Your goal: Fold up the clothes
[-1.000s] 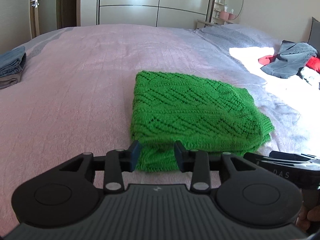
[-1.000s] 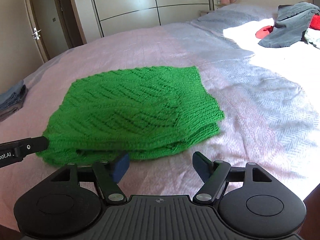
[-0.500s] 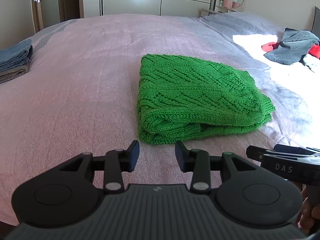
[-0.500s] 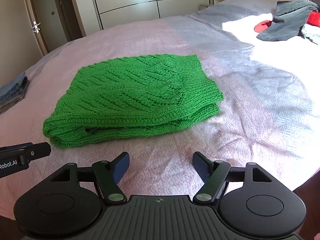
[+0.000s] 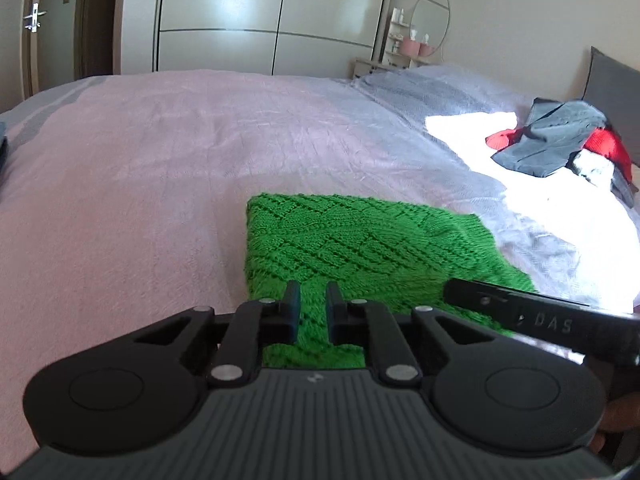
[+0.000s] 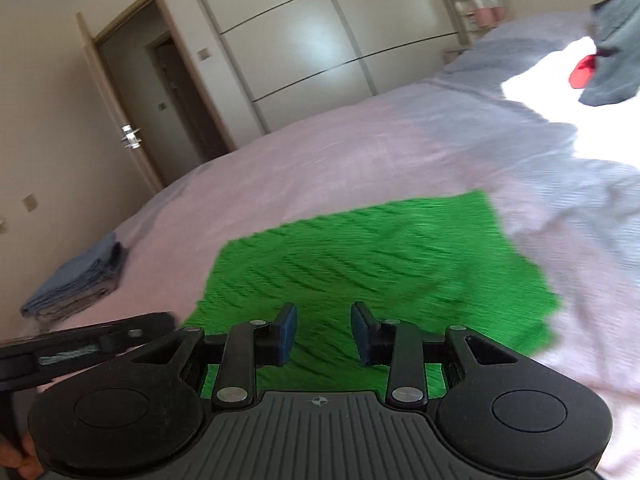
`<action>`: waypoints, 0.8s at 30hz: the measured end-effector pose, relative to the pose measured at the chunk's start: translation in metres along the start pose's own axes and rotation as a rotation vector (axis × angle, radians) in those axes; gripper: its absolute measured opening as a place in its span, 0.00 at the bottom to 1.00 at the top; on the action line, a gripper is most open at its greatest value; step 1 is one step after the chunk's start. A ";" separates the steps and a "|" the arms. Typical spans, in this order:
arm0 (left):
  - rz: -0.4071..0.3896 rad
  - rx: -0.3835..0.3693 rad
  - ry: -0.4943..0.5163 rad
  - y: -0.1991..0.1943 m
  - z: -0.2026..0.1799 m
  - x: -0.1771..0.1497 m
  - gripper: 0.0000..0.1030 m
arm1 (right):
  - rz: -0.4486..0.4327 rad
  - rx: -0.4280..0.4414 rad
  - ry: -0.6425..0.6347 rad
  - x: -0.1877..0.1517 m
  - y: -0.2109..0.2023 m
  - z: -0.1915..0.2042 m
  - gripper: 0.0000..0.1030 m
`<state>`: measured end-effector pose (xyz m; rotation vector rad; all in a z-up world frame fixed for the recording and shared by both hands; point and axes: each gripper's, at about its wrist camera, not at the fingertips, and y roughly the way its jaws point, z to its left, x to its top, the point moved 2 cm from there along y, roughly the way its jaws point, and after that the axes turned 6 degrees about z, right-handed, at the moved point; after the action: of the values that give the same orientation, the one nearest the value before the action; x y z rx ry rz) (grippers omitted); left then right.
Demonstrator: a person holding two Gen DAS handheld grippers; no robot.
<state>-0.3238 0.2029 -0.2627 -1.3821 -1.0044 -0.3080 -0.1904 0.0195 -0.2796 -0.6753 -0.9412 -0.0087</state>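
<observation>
A folded green knit sweater (image 5: 360, 248) lies on the pink bedspread (image 5: 160, 168); it also shows, blurred, in the right wrist view (image 6: 380, 264). My left gripper (image 5: 313, 306) sits over the sweater's near edge, jaws narrowed with a small gap and green knit showing between them. My right gripper (image 6: 323, 330) is over the sweater's near part, jaws partly open. Whether either gripper pinches the fabric is not clear. The right gripper's side (image 5: 540, 320) shows in the left wrist view, and the left gripper's side (image 6: 80, 344) in the right wrist view.
A pile of unfolded grey, red and white clothes (image 5: 568, 152) lies in sunlight at the far right of the bed. A stack of folded blue clothes (image 6: 76, 284) sits at the bed's left edge. Wardrobe doors (image 5: 260, 20) and a door (image 6: 132, 120) stand behind.
Both grippers have moved forward and down onto the sweater's near edge. The left jaws and the right jaws have narrowed. The right view has tilted and blurred.
</observation>
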 end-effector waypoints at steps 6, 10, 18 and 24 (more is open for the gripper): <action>0.069 0.029 0.064 0.035 -0.001 -0.017 0.07 | 0.061 -0.154 -0.247 -0.018 0.040 0.013 0.29; 0.073 0.026 0.052 0.035 0.002 -0.020 0.08 | 0.047 -0.293 -0.250 -0.026 0.023 -0.008 0.29; 0.053 0.094 0.012 0.001 -0.007 -0.025 0.08 | 0.063 -0.336 -0.098 -0.028 -0.027 -0.022 0.31; 0.059 0.141 -0.059 -0.042 -0.013 -0.043 0.27 | 0.082 -0.331 0.007 -0.042 -0.068 -0.023 0.62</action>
<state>-0.3732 0.1662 -0.2649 -1.2960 -1.0126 -0.1502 -0.2190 -0.0585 -0.2841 -1.0185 -0.9128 -0.0959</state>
